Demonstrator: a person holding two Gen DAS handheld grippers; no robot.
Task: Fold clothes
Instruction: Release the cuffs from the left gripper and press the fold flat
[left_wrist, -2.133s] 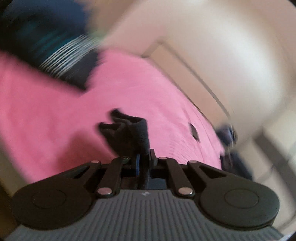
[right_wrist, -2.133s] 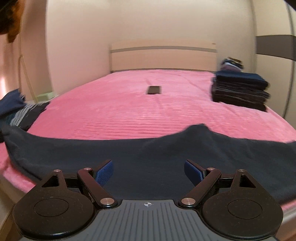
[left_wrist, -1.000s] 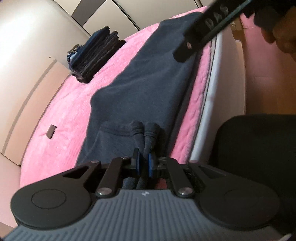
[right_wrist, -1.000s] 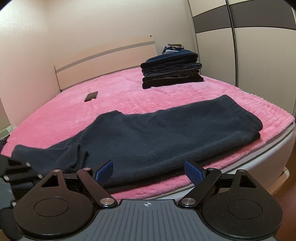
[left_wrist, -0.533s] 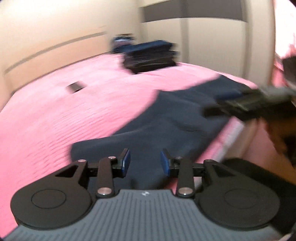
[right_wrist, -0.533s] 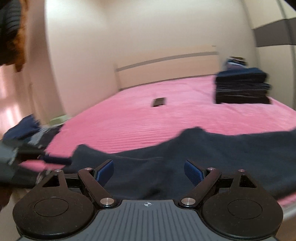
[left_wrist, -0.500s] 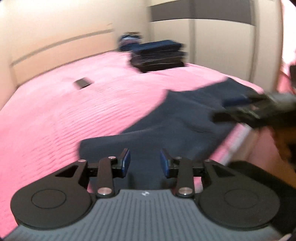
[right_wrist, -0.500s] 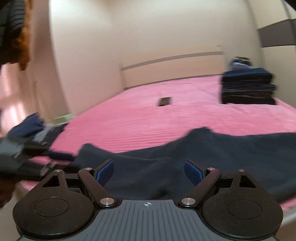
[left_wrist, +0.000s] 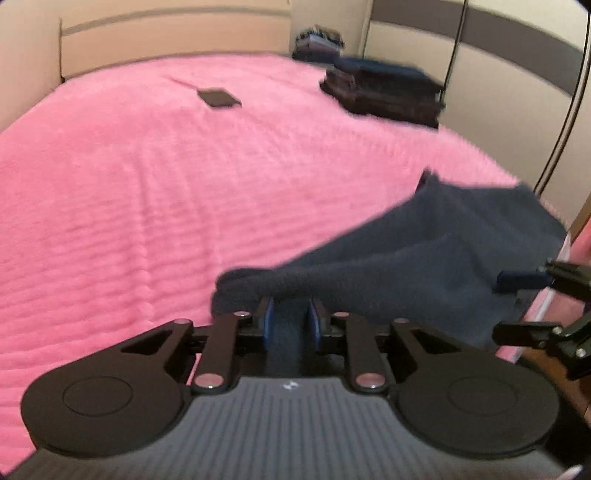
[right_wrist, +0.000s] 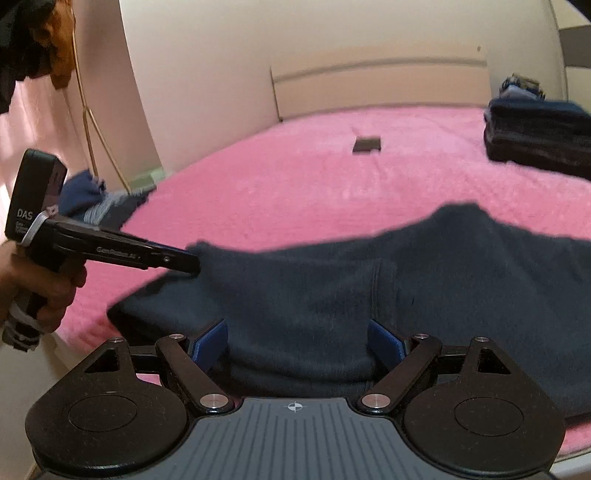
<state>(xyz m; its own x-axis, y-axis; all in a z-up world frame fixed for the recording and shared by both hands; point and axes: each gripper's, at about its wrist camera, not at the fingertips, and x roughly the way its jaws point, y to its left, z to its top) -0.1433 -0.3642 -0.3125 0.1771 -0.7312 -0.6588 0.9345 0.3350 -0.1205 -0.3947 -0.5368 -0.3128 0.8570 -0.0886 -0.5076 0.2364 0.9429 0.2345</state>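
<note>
Along the near edge of the pink bed (left_wrist: 147, 177) lies the soft, limp dark garment (right_wrist: 369, 280); left gripper (left_wrist: 289, 318) closing on its bunched left end, right gripper (right_wrist: 297, 341) agape over the middle; grasp hems.

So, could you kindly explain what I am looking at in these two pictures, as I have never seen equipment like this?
There is no robot here: a person holds a two-finger gripper in each hand, and each has a wide-angle camera looking forward along its fingers. One picture is from the left gripper, the other from the right gripper. Both look across a bed with a pink blanket. On it lie a dark garment spread along the near edge, a stack of folded clothes and a small dark flat object. The left gripper's jaws have just been closing, with a bunched edge of the garment between them. The right gripper is open and holds nothing. The hand in the right picture holds the left gripper.
</note>
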